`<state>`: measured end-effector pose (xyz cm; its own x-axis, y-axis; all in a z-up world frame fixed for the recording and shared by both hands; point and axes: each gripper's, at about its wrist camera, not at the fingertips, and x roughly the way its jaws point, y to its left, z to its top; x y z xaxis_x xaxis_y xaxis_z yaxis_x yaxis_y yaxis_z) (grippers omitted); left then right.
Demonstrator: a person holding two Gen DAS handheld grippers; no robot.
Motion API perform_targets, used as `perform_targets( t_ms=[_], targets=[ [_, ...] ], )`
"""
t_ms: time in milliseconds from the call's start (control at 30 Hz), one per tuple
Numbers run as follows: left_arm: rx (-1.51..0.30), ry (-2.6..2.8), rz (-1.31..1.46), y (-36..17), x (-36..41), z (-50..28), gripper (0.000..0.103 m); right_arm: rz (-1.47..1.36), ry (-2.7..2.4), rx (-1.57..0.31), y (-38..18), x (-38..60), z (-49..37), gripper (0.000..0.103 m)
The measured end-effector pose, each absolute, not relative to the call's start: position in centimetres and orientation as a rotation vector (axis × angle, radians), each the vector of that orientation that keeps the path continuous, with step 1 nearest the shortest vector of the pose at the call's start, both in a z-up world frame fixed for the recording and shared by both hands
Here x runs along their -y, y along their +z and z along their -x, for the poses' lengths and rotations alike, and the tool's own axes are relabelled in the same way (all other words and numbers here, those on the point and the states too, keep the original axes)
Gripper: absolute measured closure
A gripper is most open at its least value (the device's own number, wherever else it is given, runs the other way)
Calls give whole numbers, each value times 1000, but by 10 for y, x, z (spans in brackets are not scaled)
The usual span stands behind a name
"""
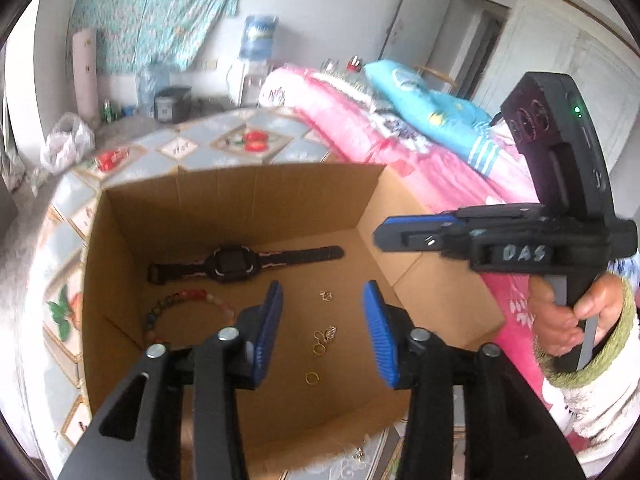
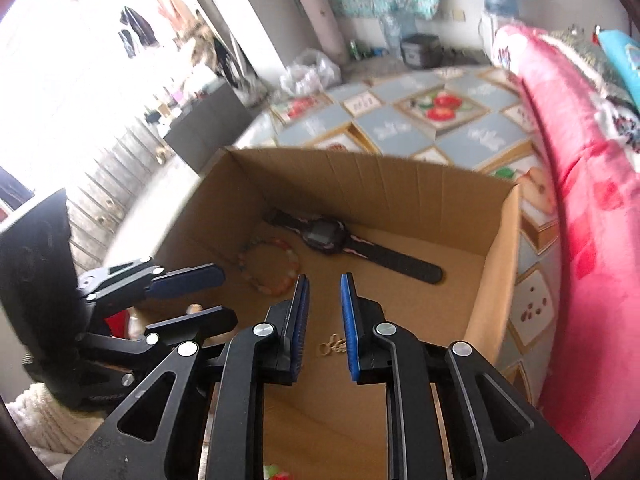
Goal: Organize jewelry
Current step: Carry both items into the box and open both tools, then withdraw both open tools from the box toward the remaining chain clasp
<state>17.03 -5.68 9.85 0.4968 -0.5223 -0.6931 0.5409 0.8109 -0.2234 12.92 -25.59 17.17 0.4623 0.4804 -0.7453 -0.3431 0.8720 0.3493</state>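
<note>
Cardboard box [image 1: 224, 200] on patterned tabletop [image 1: 248, 136], already holding watch [image 1: 234, 266], bead bracelet [image 1: 180, 304] and small gold rings [image 1: 320, 344]. Left gripper [image 1: 322, 332] poised over box, fingers apart, nothing between. Right gripper [image 2: 324, 320] likewise, fingers narrowly apart and empty. Step in hand, by appearance: release into box completed. Next move probably calls for fetching remaining pieces outside box.
</note>
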Motion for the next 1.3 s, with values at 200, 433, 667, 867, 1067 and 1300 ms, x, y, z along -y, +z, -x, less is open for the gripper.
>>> perform_targets(
  t_ms=[200, 433, 667, 867, 1067, 1300],
  targets=[
    [-692, -670, -48, 119, 29, -109, 41, -166, 557, -809, 198, 275, -52, 75],
    [-618, -744, -59, 116, 4, -41, 23, -160, 621, -749, 179, 277, 27, 71],
    [-786, -601, -169, 52, 28, -27, 20, -228, 577, -897, 114, 258, 40, 70],
    [-945, -421, -244, 1, 44, -47, 20, -245, 468, -1010, 80, 245, 25, 70],
    [-974, -331, -268, -14, 47, -56, 18, -215, 432, -1043, 68, 231, 13, 71],
    [-1000, -293, -259, -23, 47, -59, 15, -141, 398, -1033, 59, 215, -8, 72]
  ],
)
